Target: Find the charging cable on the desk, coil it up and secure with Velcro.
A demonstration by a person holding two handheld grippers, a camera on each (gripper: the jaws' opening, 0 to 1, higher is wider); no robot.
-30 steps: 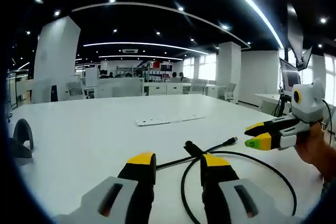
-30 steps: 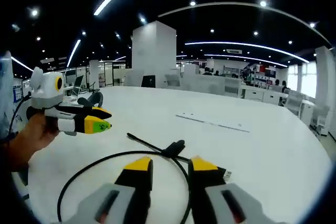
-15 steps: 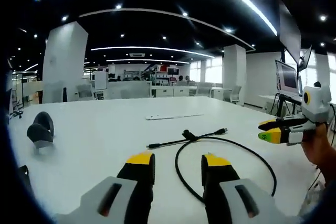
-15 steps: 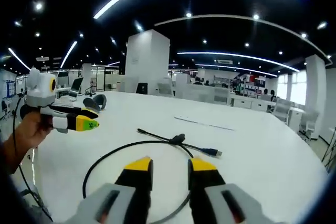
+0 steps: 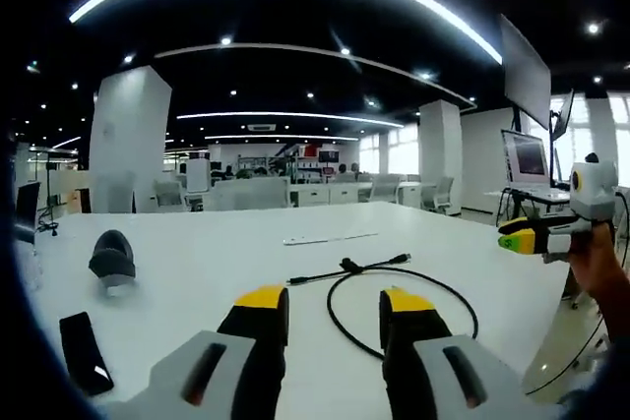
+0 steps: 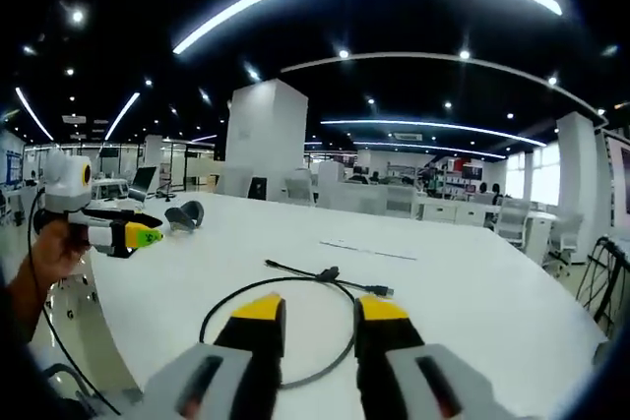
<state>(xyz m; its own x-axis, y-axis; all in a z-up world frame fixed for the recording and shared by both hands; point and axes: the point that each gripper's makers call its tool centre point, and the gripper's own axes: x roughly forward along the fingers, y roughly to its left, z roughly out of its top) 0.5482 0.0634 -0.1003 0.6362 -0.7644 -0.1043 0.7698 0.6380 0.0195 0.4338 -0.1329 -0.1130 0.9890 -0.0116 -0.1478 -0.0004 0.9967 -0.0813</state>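
The black charging cable (image 5: 394, 287) is lying in a loose loop on the white counter (image 5: 197, 253), well in from its edges, with its Velcro strap (image 6: 330, 271) seemingly at the crossing. Both the left gripper (image 5: 335, 304) and right gripper (image 6: 308, 309) are hovering spread apart, holding nothing. A dark flat object (image 5: 81, 351) is resting near the counter's left edge.

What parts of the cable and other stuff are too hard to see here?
- Cable: the near arc of its loop passes behind the left gripper in the left gripper view, and behind the right gripper in the right gripper view.
- Velcro: too small to pick out in either view.
- Dark flat thing near the desk edge: too blurred to identify.
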